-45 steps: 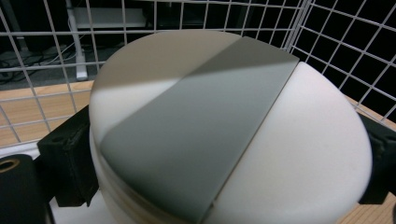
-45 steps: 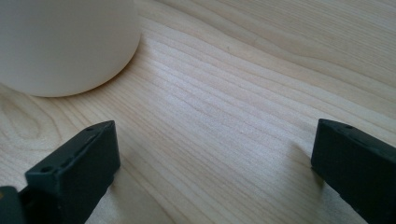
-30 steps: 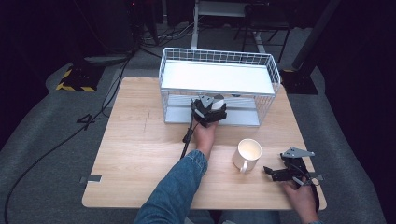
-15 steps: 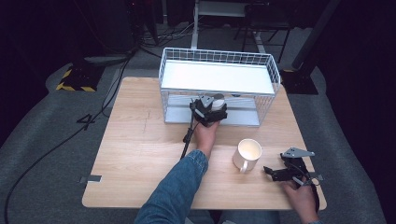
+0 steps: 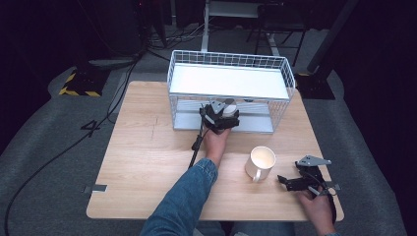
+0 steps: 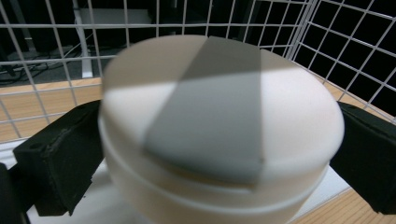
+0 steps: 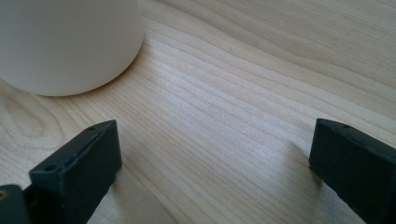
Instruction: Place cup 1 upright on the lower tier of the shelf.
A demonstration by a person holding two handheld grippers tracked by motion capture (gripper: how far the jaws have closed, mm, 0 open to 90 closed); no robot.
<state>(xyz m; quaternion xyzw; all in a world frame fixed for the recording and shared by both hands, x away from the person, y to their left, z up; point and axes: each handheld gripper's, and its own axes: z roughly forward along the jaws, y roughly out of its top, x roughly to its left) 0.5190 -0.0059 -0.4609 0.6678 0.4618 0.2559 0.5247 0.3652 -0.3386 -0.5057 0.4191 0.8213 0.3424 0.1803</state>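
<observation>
The cream lidded jar [image 6: 219, 135] sits squarely between the black jaws of the left gripper [image 6: 219, 154], one jaw against each flank, so that gripper is clamped on it; the jar stands upright, its round lid with a grey stripe facing up. In the high view the left gripper [image 5: 220, 116] holds it at the front opening of the white wire rack [image 5: 231, 61], level with the lower shelf, under the rack's white top panel. From here the shelf lies straight ahead of the gripper, away from the person, so the coming move is probably a short push inward along the forearm's line, keeping the jar level under the top wires. The white mug [image 5: 260, 162] stands apart on the wooden table [image 5: 142, 147], handle toward the person. The right gripper [image 5: 305, 182] rests low just beside it, jaws spread wide with nothing between them, and is the nearer one to the mug.
</observation>
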